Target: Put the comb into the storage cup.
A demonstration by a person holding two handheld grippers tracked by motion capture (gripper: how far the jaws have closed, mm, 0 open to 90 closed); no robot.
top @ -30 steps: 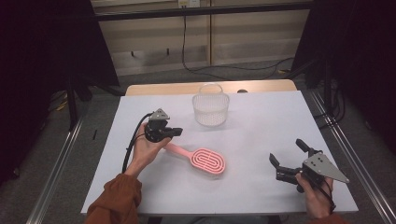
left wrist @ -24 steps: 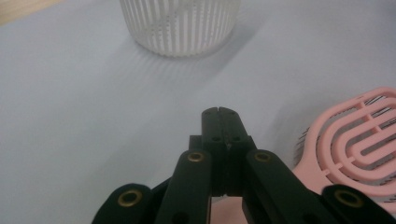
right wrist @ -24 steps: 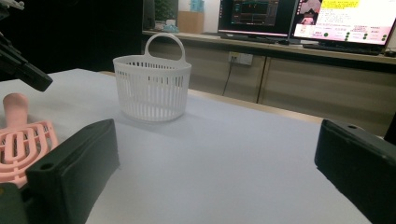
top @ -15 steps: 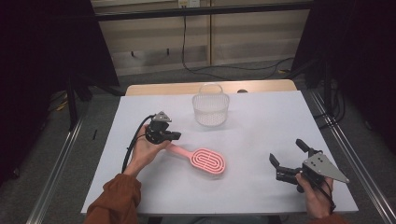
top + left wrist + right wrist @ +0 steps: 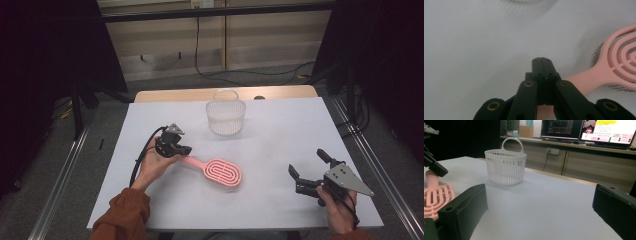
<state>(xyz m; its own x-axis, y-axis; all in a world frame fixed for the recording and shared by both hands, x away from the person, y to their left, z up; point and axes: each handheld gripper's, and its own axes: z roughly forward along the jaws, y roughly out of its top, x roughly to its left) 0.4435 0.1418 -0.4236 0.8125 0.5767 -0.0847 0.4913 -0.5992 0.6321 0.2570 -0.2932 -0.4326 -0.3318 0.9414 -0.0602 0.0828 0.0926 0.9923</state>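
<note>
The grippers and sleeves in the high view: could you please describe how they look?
Both are black, each with a two-jaw claw. The right gripper carries a grey three-cornered plate on top. A black cable trails from the left gripper. The person wears rust-orange sleeves.

On the white table (image 5: 280,145) two things stand in the way: the pink brush (image 5: 220,171) lying flat at the near centre, and the white basket (image 5: 226,116) upright at the far centre, well apart from the brush. Between them runs an open strip of bare table. The left gripper (image 5: 186,150) sits at the brush's handle end, closing off that side. The whole right half is free, with the right gripper (image 5: 307,172) at its near edge, and the near-left corner is open too.
</note>
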